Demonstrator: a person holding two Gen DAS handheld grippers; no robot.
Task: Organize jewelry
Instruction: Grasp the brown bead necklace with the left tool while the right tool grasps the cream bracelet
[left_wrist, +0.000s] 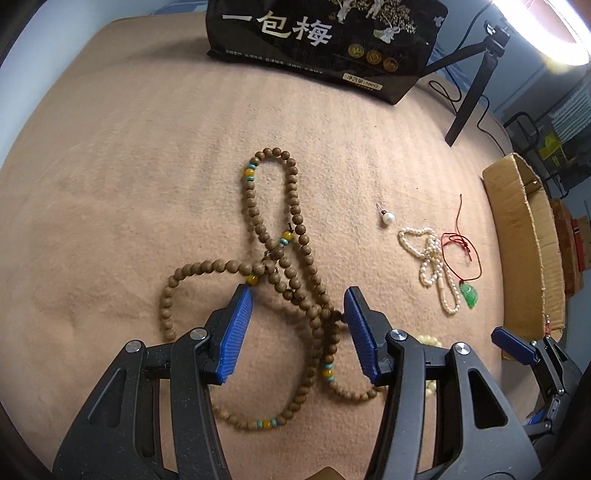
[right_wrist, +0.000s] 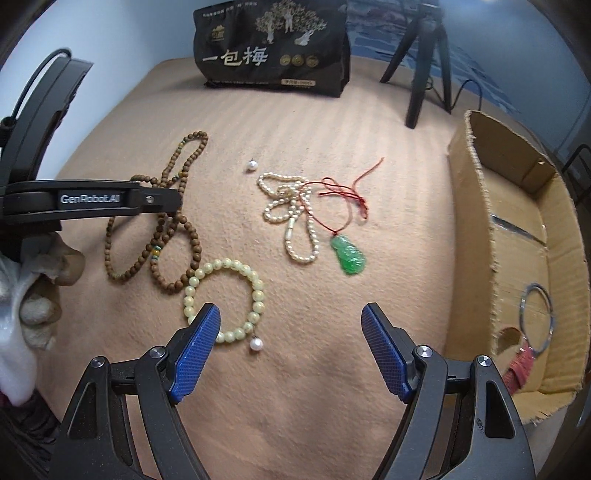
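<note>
A long brown bead necklace (left_wrist: 291, 236) with yellow and turquoise beads lies looped on the tan cloth; it also shows in the right wrist view (right_wrist: 168, 221). My left gripper (left_wrist: 297, 299) is open, its jaws on either side of the strand, low over it. My right gripper (right_wrist: 291, 315) is open and empty, just in front of a pale yellow bead bracelet (right_wrist: 225, 295) with a pearl drop. A white pearl necklace (right_wrist: 291, 218), a green jade pendant (right_wrist: 349, 254) on red cord and a loose pearl earring (right_wrist: 252, 165) lie beyond.
An open cardboard box (right_wrist: 476, 206) stands at the right, holding a metal bangle (right_wrist: 535, 317) and a red strap. A black snack bag (right_wrist: 273, 48) stands at the back. A tripod (right_wrist: 424, 59) stands at the back right.
</note>
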